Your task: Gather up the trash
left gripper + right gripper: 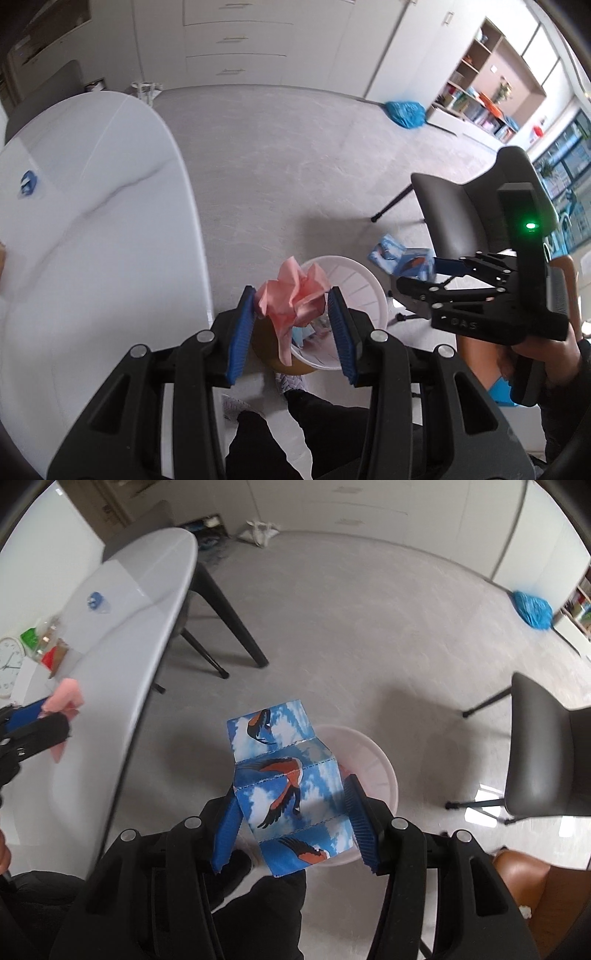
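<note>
Hovering over white bin for drop: left gripper pinching crumpled pink paper; right gripper clamping bird-print carton.

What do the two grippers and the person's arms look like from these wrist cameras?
Both the left gripper and the right gripper are matte black linkage frames with silver rivets and ribbed blue finger pads. Seen from the left wrist view, the right gripper's body carries a lit green LED and faint lettering. The person wears dark clothing; no cables are visible.
</note>
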Demonstrator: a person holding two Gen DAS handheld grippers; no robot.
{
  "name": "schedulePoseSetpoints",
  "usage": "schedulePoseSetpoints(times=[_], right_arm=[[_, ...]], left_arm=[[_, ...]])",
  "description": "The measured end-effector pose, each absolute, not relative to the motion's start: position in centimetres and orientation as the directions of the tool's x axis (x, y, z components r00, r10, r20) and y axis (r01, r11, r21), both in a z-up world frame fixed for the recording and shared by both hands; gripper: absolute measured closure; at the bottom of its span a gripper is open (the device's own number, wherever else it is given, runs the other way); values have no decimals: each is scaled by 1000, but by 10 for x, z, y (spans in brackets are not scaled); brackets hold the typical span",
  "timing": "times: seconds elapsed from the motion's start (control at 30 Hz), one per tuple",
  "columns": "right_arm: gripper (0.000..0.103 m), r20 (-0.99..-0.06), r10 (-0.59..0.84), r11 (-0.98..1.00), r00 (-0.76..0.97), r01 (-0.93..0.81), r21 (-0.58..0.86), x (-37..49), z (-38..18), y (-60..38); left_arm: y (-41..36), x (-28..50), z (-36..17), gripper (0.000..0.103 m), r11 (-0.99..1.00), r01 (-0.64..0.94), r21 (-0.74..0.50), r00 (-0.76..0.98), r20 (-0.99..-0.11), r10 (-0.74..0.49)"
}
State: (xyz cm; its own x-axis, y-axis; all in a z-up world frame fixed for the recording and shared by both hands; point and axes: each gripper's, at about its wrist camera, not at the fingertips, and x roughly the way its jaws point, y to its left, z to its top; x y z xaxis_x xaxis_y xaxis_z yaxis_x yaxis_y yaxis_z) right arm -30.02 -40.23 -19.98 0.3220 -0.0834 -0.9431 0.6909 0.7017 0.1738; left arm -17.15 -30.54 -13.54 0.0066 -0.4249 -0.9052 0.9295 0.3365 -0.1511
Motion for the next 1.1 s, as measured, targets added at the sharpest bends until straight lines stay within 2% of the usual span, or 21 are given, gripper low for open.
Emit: schedulePoseSetpoints(times=[0.03, 0.13, 0.53, 0.57, 0.6, 0.67, 0.7, 1.1], right_arm=[[25, -945, -93, 697, 312, 699, 162, -302, -202, -404], [13, -947, -123, 682, 298, 719, 138, -310, -203, -410], [4, -939, -204, 618, 278, 780, 96, -352, -199, -440], [4, -938, -208, 614, 277, 784, 95, -355, -199, -442], [4, -937, -213, 608, 276, 788, 94, -359, -199, -443], [4, -937, -217, 600, 276, 794, 95, -364, -198, -445], [4, -937, -219, 596, 273, 798, 93, -367, -199, -446], [3, -937, -215, 592, 276, 800, 100, -370, -197, -447]], left_arm=[[-309, -175, -137, 64, 329, 932, -150, 3, -907, -420], [-316, -183, -140, 64, 312, 939, -146, -6, -912, -411], [-344, -227, -148, 63, 220, 966, -134, -41, -925, -379], [-345, -231, -148, 56, 208, 968, -137, -49, -924, -380], [-346, -234, -148, 38, 196, 971, -138, -55, -923, -381], [-348, -242, -145, 14, 176, 978, -113, -36, -920, -389], [-349, -247, -142, 10, 162, 982, -99, -26, -915, -402], [-358, -255, -137, 8, 148, 986, -70, -4, -913, -407]])
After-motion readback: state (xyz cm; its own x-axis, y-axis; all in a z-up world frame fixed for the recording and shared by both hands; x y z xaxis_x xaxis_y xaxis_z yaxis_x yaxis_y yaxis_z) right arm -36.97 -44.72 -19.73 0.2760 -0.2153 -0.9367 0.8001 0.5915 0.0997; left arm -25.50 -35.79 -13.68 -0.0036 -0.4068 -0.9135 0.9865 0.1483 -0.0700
